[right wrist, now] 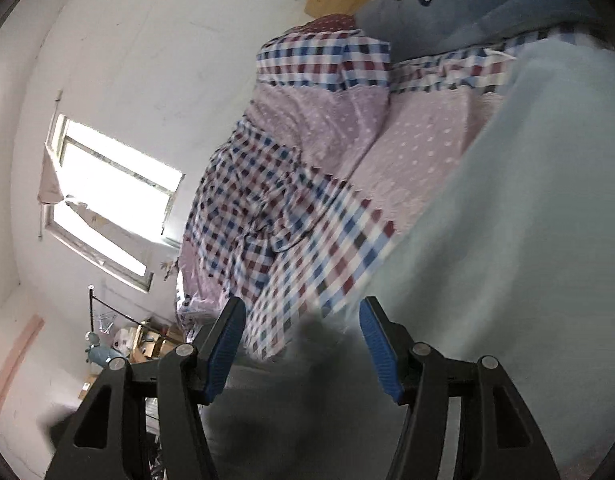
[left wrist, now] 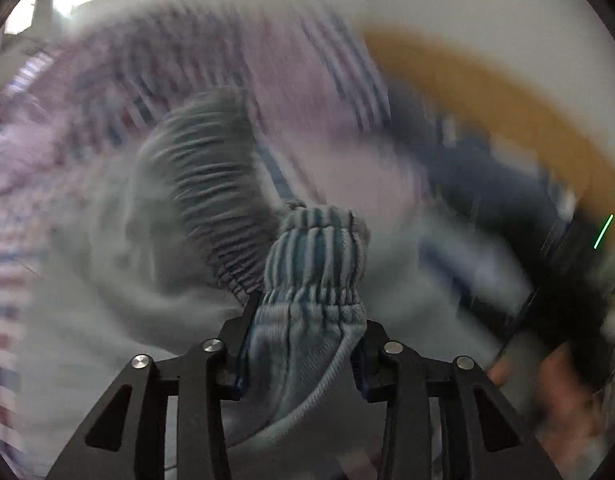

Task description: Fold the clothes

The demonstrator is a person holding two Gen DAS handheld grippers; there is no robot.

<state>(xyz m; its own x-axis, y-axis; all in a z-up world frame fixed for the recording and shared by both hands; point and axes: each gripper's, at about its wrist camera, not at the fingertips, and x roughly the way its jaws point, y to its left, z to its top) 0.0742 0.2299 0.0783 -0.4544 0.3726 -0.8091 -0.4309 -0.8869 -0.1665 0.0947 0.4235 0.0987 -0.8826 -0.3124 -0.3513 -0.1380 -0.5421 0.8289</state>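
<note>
Pale blue garment (left wrist: 307, 320), elastic waistband bunched between clamped left gripper (left wrist: 303, 344); right gripper (right wrist: 301, 344) agape, empty, beside checked bedding (right wrist: 267, 200)

- The garment (left wrist: 307, 344) is pale blue-grey knit cloth with a gathered elastic waistband (left wrist: 315, 256).
- A bunched part of that waistband, ribbed in light and darker blue stripes, stands up between the left fingers, pinched from both sides.
- The rest of the band (left wrist: 211, 184) curves away up and left in a grey, ribbed arc.
- Loose pale cloth (right wrist: 507, 240) also spreads across the right view, blurred, over the checked bed cover.
</note>
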